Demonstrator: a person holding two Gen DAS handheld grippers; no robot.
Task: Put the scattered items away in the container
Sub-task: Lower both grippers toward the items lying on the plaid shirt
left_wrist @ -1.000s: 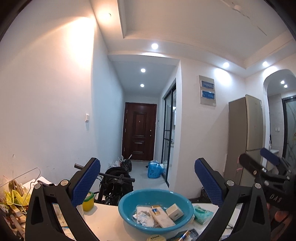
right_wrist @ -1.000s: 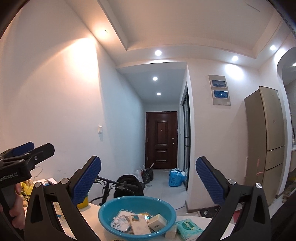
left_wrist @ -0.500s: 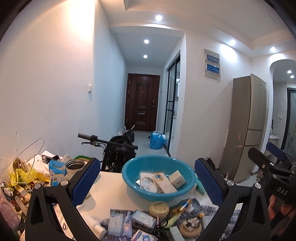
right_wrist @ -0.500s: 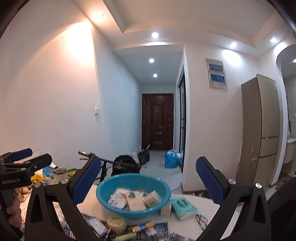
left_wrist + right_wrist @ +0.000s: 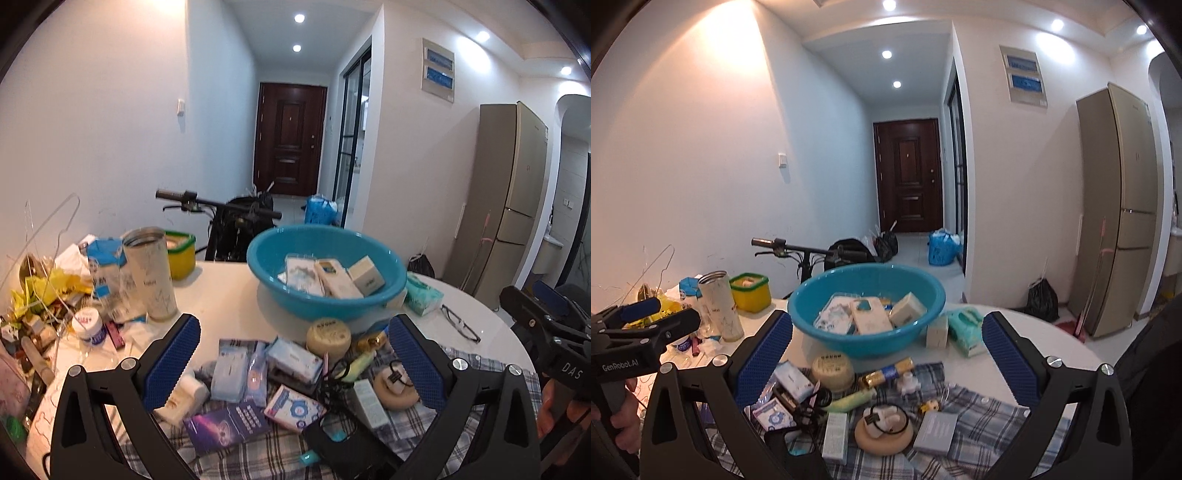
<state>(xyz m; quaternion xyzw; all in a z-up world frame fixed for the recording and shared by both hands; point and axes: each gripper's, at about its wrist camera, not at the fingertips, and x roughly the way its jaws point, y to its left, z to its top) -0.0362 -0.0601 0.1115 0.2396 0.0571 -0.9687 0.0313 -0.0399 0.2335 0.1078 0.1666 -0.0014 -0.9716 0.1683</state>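
A blue plastic basin [image 5: 280,288] [image 5: 812,325] stands mid-table, holding a few packets and a small white box. In front of it, small items lie scattered on a plaid cloth [image 5: 258,454] [image 5: 990,417]: a round cream jar [image 5: 328,335] [image 5: 833,369], wipe packets [image 5: 236,373], a purple box [image 5: 227,424], a beige round case [image 5: 884,432] and a grey box [image 5: 936,430]. My left gripper [image 5: 295,365] hovers open above the packets. My right gripper [image 5: 886,362] hovers open over the cloth, nothing between its fingers.
A steel tumbler [image 5: 149,273], yellow tub [image 5: 180,254] and a heap of clutter [image 5: 44,295] fill the table's left side. A green tissue pack [image 5: 964,326] and glasses [image 5: 460,326] lie right of the basin. Behind the table stand a bicycle [image 5: 812,254] and a fridge [image 5: 1119,210].
Both grippers have tilted downward, bringing the cloth and its scattered items into view below the basin. Both stay open and hold nothing.
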